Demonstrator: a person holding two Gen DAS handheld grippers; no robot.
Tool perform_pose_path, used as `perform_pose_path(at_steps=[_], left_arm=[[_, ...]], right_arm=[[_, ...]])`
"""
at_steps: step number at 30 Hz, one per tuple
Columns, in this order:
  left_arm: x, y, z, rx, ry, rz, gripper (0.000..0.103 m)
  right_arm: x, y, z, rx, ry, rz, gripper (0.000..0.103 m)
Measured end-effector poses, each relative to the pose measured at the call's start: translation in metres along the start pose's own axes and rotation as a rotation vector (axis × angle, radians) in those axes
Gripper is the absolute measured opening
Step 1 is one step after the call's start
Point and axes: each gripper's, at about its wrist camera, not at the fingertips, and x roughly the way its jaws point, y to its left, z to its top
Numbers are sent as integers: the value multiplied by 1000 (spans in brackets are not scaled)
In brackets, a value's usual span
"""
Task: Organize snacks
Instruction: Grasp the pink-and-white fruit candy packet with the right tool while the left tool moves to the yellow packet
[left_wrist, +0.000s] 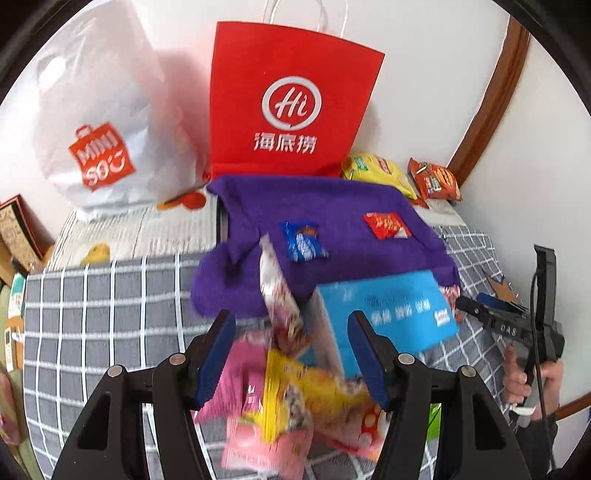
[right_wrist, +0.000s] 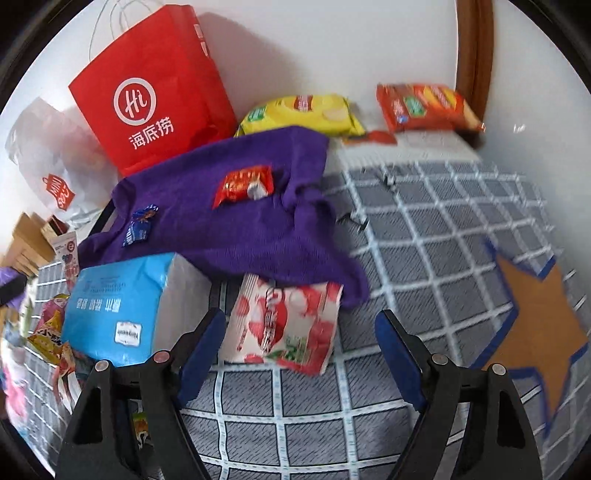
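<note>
The left gripper (left_wrist: 291, 350) hangs with its jaws spread wide over a blurred heap of snack packets (left_wrist: 295, 398), yellow and pink, on the grey checked cloth (left_wrist: 103, 314); nothing is pinched between the blue pads. A tall white packet (left_wrist: 277, 291) stands tilted just beyond the heap, beside the blue tissue pack (left_wrist: 388, 317). The right gripper (right_wrist: 301, 354) is likewise released, its fingers apart above a red-and-white strawberry packet (right_wrist: 284, 325) whose far end is tucked under the purple cloth (right_wrist: 229, 221).

Only the right wrist view shows that strawberry packet plainly, and the orange star (right_wrist: 535, 314) on the cloth to the right. Only the left wrist view shows the person's hand (left_wrist: 524, 373) holding the other tool at the right edge.

Both views show a small blue packet (left_wrist: 303, 242) and a small red packet (left_wrist: 387, 225) lying apart on the purple cloth, and, farther back, the red paper bag (left_wrist: 291, 99), the white bag (left_wrist: 96, 122), the yellow chip bag (right_wrist: 303, 114) and the orange chip bag (right_wrist: 424, 107) by the wall.
</note>
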Motion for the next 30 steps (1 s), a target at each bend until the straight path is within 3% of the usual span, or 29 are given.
perform_pose_path(at_steps=[6, 10, 14, 18, 21, 25, 28, 29, 30], left_arm=[[0, 11, -26, -42, 28, 3, 61], [0, 18, -40, -69, 43, -12, 61], [0, 21, -43, -81, 51, -10, 61], [-1, 22, -42, -101, 53, -32, 61], [-4, 21, -45, -97, 50, -34, 61], [-9, 25, -53, -107, 49, -38, 61], [-15, 31, -59, -117, 45, -36, 61], [-18, 34, -61, -121, 44, -33, 61], [-20, 36, -64, -125, 43, -32, 61]], right_arm=[[20, 3, -3, 10, 29, 44, 83], [26, 8, -3, -1, 15, 29, 83], [33, 17, 0, -40, 11, -6, 86], [34, 15, 0, -46, -8, 15, 88], [33, 17, -3, -77, -19, 23, 79], [26, 15, -7, -89, -8, 54, 54], [17, 7, -11, -67, -2, 60, 44], [12, 4, -14, -58, -2, 65, 35], [5, 1, -17, -51, 6, 74, 35]])
